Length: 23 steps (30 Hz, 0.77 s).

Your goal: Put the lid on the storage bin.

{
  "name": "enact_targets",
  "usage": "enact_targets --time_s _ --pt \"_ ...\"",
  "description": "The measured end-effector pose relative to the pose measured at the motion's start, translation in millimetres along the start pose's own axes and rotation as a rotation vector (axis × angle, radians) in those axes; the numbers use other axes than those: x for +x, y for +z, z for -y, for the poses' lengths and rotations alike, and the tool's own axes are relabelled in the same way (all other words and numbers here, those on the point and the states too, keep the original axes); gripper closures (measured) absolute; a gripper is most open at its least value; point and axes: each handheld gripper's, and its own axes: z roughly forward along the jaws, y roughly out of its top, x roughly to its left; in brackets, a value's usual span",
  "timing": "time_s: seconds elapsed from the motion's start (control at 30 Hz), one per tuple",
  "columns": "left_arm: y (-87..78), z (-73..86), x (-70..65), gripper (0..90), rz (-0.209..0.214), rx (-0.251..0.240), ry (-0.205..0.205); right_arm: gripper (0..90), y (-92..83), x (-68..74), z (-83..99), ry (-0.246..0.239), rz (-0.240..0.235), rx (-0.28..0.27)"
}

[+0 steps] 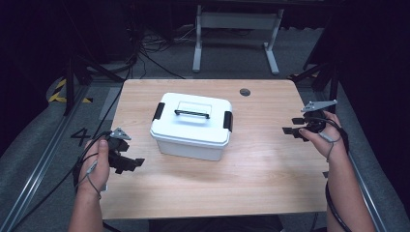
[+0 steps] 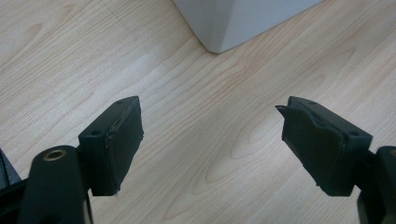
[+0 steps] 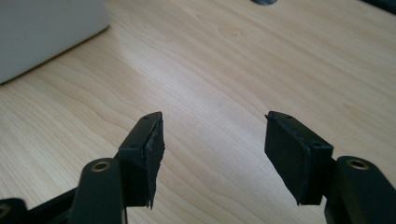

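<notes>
A white lidded storage box [image 1: 191, 126] with a black handle and black side latches stands near the middle of the wooden table [image 1: 261, 169]. My left gripper [image 1: 133, 163] hovers at the table's left edge, jaws pointing toward the box, open and empty. In the left gripper view one box corner [image 2: 224, 23] shows beyond the open left gripper [image 2: 210, 140]. My right gripper [image 1: 290, 130] is at the right edge, aimed left at the box, also open with nothing between its fingers. The box's side [image 3: 42, 32] lies at the upper left of the right gripper view, past the right gripper [image 3: 212, 154].
A round grey grommet [image 1: 245, 92] sits in the tabletop at the back right. Beyond the table stand a white desk frame [image 1: 237, 29] and floor cables. Bare wood surrounds the box on all sides.
</notes>
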Motion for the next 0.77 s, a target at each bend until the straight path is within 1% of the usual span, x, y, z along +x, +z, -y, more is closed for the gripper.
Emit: enact_targets --time_s 0.07,0.1,0.17,0.23,0.27,0.3,0.33,0.37,0.4,0.43,0.5,0.57,0.63,0.67,0.73,0.77 --pt "1.1 -0.9 0.1 21.1 -0.001 0.002 0.003 38.6 6.4 -0.3 4.5 0.004 -0.008 0.019" --pt "2.1 -1.3 -0.3 21.1 -0.003 0.008 0.005 38.5 9.7 0.5 7.3 0.003 0.012 0.031" --pt "2.7 -1.7 -0.4 21.1 -0.002 0.008 0.002 37.3 14.4 3.3 11.3 0.026 0.006 0.019" --pt "2.9 -1.8 -0.2 21.0 0.001 0.011 0.001 36.8 17.0 4.6 13.4 0.028 0.010 0.021" --pt "2.9 -1.9 1.0 20.8 0.003 0.017 0.012 36.8 20.1 6.1 16.0 0.032 0.014 0.022" --pt "3.4 -1.6 1.1 20.1 0.007 0.023 0.006 36.8 23.6 7.8 19.1 0.041 0.020 0.030" --pt "5.9 -0.3 2.0 19.9 0.013 0.053 0.005 36.8 25.6 8.3 21.0 0.039 0.025 0.034" --pt "5.9 -0.3 2.0 19.8 0.013 0.053 0.005 36.8 27.7 9.2 22.9 0.047 0.027 0.034" --pt "8.3 0.6 3.3 19.7 0.011 0.081 -0.005 36.7 29.9 9.9 25.2 0.051 0.032 0.038" --pt "8.3 0.6 3.3 19.7 0.011 0.081 -0.005 36.7 29.9 9.9 25.2 0.051 0.032 0.038" --pt "10.8 0.9 5.5 19.8 0.005 0.087 -0.018 36.6 34.0 10.9 30.2 0.065 0.033 0.045" --pt "13.3 0.9 6.5 19.7 0.004 0.095 -0.023 36.6 35.8 11.1 34.6 0.072 0.038 0.032" --pt "17.0 0.4 8.6 19.0 -0.011 0.104 -0.013 36.9 37.6 9.6 41.3 0.085 0.037 0.010" --pt "19.7 0.1 9.1 18.6 -0.019 0.108 -0.023 38.2 38.5 7.6 46.3 0.100 0.041 -0.019" --pt "24.9 -1.3 11.6 19.3 -0.042 0.110 -0.018 38.4 39.1 3.7 53.3 0.131 0.059 -0.065" --pt "27.3 -1.9 12.4 19.6 -0.040 0.106 -0.027 39.5 39.8 2.2 56.2 0.140 0.060 -0.082"
